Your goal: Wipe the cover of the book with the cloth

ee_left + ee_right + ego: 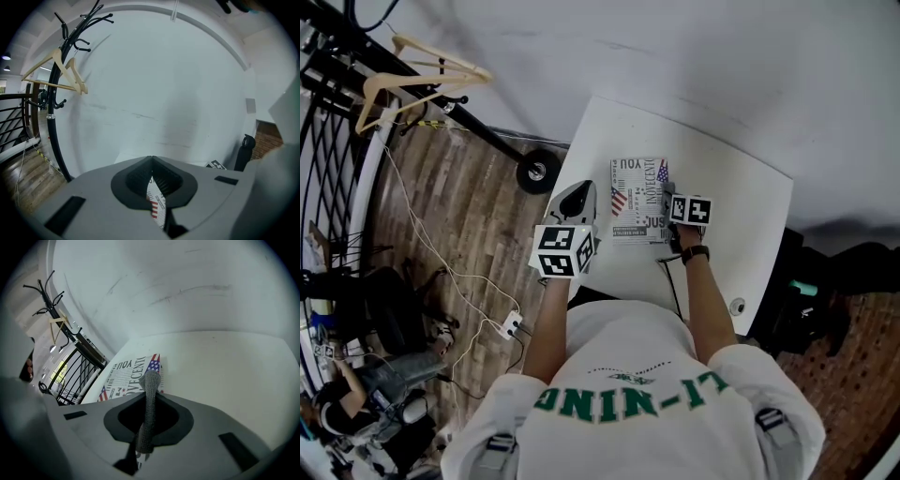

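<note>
Now | left gripper [151, 161] closed beside book [637, 202] | right gripper [149, 401] clamps cloth [151, 380] over book

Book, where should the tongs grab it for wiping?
By its left edge, coming from the left. The book lies flat on the white table, so only its thin edges can be pinched. The left tongs seem shut there, leaving the top free for the grey cloth in the right tongs.

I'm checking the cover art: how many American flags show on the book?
2. One flag at the book's far right corner, a second flag at its left edge. The right gripper covers part of the print, so more may be hidden.
</note>
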Demonstrator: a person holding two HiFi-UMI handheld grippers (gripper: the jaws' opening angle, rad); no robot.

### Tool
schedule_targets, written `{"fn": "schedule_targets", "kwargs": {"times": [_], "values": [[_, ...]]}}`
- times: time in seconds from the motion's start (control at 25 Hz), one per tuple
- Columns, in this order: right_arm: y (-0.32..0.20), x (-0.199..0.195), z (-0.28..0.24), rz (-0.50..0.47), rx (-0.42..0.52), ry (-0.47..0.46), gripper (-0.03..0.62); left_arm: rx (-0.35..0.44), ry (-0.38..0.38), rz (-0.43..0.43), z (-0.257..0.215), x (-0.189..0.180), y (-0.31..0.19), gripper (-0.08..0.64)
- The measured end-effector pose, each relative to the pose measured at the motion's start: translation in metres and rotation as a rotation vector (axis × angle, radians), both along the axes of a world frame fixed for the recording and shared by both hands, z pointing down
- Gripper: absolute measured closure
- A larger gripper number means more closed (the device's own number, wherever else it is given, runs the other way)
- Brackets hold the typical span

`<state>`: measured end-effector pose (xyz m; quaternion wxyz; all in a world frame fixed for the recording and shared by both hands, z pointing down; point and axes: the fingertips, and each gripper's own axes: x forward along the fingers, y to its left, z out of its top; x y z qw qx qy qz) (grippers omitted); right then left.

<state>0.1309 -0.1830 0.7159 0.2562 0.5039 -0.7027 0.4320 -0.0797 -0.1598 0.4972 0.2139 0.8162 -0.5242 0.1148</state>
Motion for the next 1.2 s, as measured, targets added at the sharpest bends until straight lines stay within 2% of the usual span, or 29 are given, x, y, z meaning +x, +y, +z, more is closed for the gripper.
{"fn": "schedule_targets", "kwargs": {"times": [0.24, 0.36, 0.52, 0.68, 0.8, 1.0, 1.08, 1.2], "values": [[-0.001, 0.005, 0.0, 0.022, 0.002, 0.016, 0.554, 0.007, 0.002, 0.001, -0.002, 0.001, 0.0, 0.552], [0.001, -0.009, 0.0, 0.007, -0.014, 0.01, 0.555, 0.006, 0.0, -0.012, -0.001, -0.006, 0.003, 0.552], [0.015, -0.077, -0.008, -0.104, -0.015, -0.081, 0.555, 0.002, -0.002, -0.033, 0.0, -0.015, 0.007, 0.552], [0.028, -0.148, -0.007, -0.297, 0.007, -0.048, 0.554, 0.001, -0.004, -0.059, 0.002, -0.023, 0.011, 0.552], [0.032, -0.172, 0.0, -0.341, -0.004, -0.03, 0.554, -0.005, -0.01, -0.081, 0.005, -0.031, 0.016, 0.552], [0.034, -0.142, 0.007, -0.266, -0.027, -0.047, 0.554, -0.012, -0.018, -0.094, 0.006, -0.036, 0.022, 0.552], [0.033, -0.116, 0.007, -0.222, -0.027, -0.043, 0.554, -0.015, -0.02, -0.094, 0.007, -0.038, 0.022, 0.552], [0.03, -0.063, 0.005, -0.141, -0.029, 0.016, 0.554, -0.014, -0.015, -0.085, 0.007, -0.034, 0.021, 0.552]]}}
